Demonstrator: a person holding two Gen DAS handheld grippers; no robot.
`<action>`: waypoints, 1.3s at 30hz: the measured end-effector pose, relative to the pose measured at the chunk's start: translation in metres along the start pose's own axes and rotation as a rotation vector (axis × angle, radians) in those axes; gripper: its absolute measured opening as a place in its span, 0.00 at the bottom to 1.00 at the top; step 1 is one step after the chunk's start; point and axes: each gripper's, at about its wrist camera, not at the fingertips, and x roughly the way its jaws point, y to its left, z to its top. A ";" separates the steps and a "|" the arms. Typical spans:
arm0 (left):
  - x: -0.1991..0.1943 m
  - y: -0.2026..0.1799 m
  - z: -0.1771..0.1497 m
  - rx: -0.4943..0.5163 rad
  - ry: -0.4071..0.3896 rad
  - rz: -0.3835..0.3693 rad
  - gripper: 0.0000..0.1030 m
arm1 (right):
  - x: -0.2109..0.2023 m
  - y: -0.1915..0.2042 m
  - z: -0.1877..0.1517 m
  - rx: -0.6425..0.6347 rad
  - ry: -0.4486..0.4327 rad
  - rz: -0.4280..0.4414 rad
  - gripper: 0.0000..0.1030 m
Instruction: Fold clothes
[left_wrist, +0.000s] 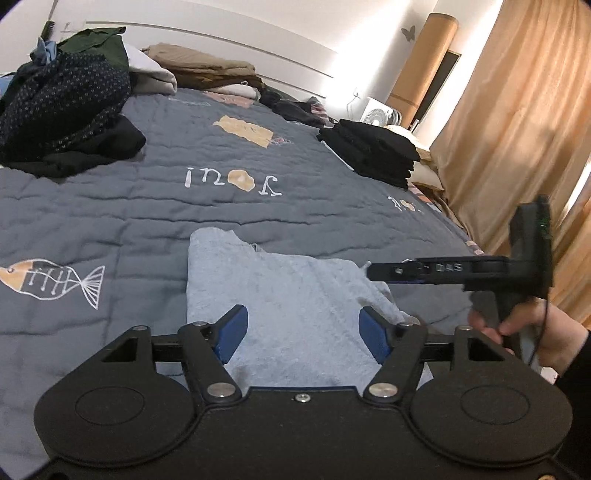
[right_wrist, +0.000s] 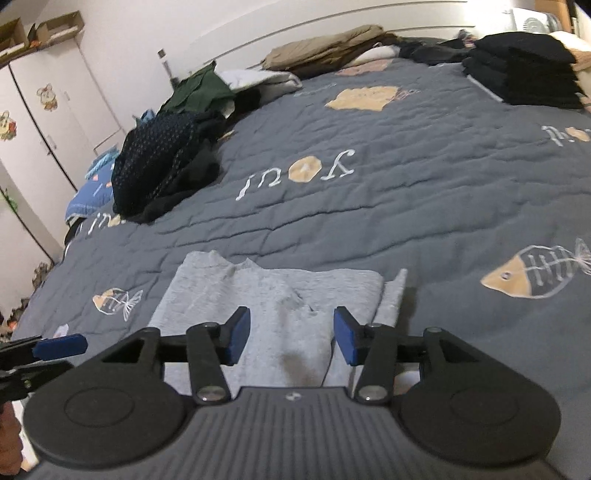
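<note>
Both grippers hang with jaws spread and nothing held: the left gripper (left_wrist: 301, 334) and right gripper (right_wrist: 291, 334) hover over the near end of a pale garment (right_wrist: 273, 295), likely to reach its edges. It lies flat in a rough rectangle on the quilt (right_wrist: 406, 206). Beyond, a loose pile (left_wrist: 66, 114) sits left and a black folded stack (left_wrist: 373, 151) right, seemingly sorted apart.

Garment (left_wrist: 295, 295) near edge hidden behind gripper body.
</note>
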 end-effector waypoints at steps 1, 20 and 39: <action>0.003 0.002 -0.001 -0.004 0.004 -0.001 0.64 | 0.006 -0.001 0.001 -0.002 0.005 0.002 0.47; 0.018 0.005 -0.005 -0.004 0.040 0.016 0.64 | 0.038 0.004 -0.011 -0.074 0.038 -0.054 0.30; 0.018 0.006 -0.005 0.018 0.042 0.048 0.65 | -0.004 0.010 0.010 -0.058 -0.109 0.016 0.05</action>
